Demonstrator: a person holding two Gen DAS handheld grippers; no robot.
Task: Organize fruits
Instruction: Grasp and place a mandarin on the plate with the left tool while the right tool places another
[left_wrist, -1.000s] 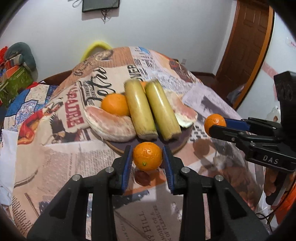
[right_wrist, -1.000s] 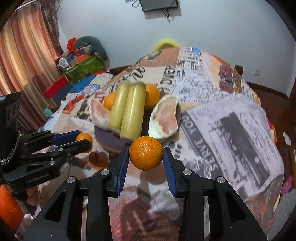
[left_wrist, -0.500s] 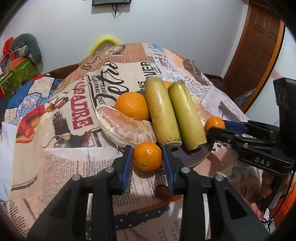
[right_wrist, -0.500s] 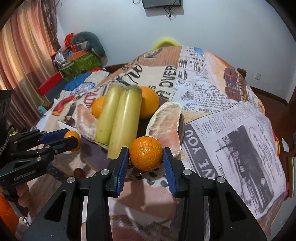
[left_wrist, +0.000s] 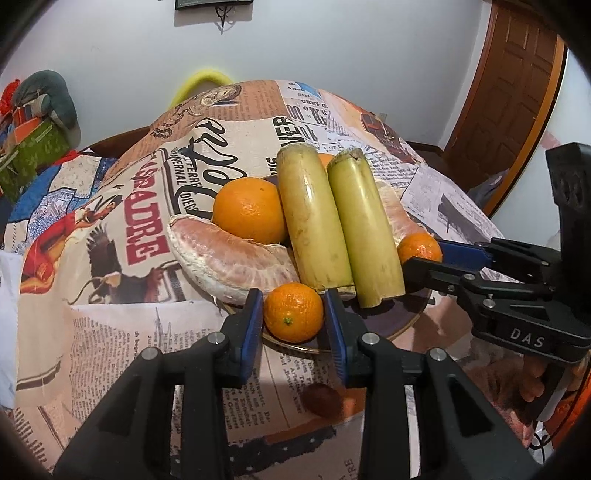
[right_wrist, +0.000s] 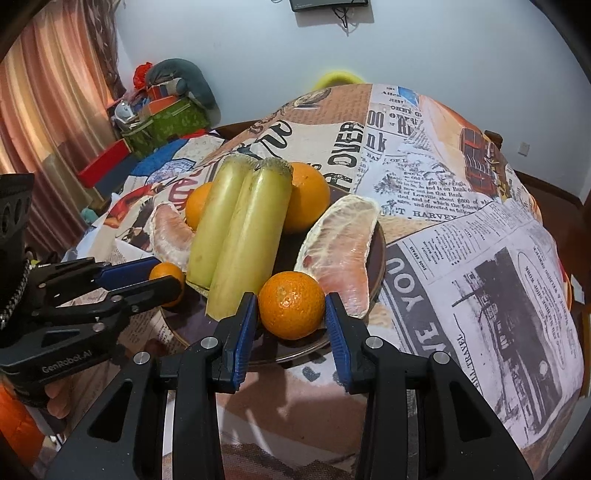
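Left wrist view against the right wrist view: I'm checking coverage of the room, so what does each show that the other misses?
Only the left wrist view shows the wooden door and a small dark brown object on the tablecloth. Only the right wrist view shows the curtain and a wall socket. Both show the plate with two sugarcane pieces, pomelo wedges and oranges, plus the left gripper and right gripper, each shut on a mandarin over the plate's near rim.
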